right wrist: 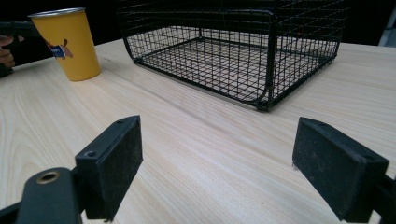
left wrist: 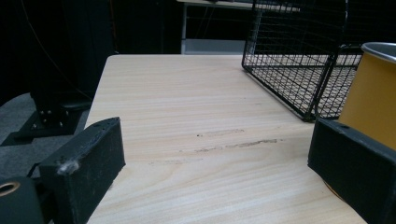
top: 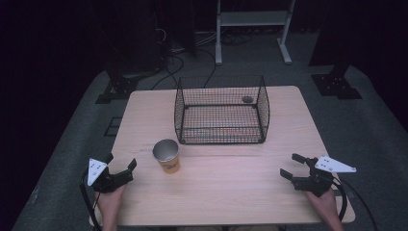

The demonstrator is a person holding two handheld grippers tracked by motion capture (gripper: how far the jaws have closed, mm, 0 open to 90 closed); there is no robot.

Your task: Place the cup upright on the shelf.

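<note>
The cup (right wrist: 65, 43) bears a small blue label, unreadable. Both tools, left (top: 121, 169) and right (top: 292, 166), gape wide and empty over bare tabletop (top: 231, 187) near its front edge.

A pale wooden table (top: 231, 192) with rounded corners stands on grey floor. On it sits a black wire basket (top: 221, 111) toward the far side, and a yellow cup (top: 167, 156) with a metal rim stands upright just in front of the basket's left corner, near it but apart
</note>
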